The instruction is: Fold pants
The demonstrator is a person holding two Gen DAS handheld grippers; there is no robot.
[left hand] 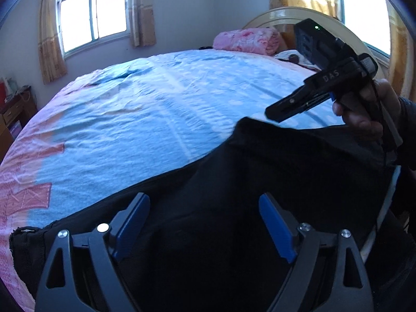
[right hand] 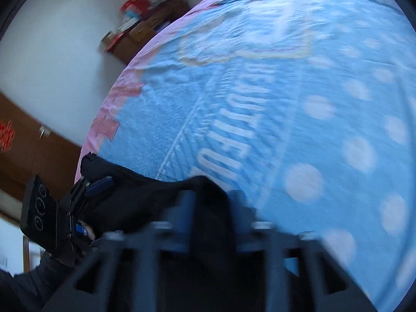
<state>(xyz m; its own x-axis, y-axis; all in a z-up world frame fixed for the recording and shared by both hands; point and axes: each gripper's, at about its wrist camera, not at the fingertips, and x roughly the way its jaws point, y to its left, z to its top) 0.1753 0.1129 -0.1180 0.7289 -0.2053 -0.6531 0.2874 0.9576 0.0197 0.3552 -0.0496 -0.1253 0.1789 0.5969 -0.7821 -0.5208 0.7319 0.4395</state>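
Observation:
Black pants (left hand: 273,171) lie at the near edge of a bed with a blue sheet (left hand: 145,119). My left gripper (left hand: 204,223) is open, its blue pads (left hand: 132,223) apart over the dark cloth. My right gripper (left hand: 273,115) shows from the side in the left wrist view, its fingers together on the raised top edge of the pants. In the blurred right wrist view the right gripper (right hand: 210,202) is shut on a fold of the pants (right hand: 145,197), and the left gripper (right hand: 96,184) sits at the far left by the cloth's end.
The bed's pink border (left hand: 23,189) runs along the left. A pink rolled blanket (left hand: 247,40) and a cream headboard (left hand: 286,17) are at the far end. A wooden desk (left hand: 15,111) stands by the left wall under a window (left hand: 91,13).

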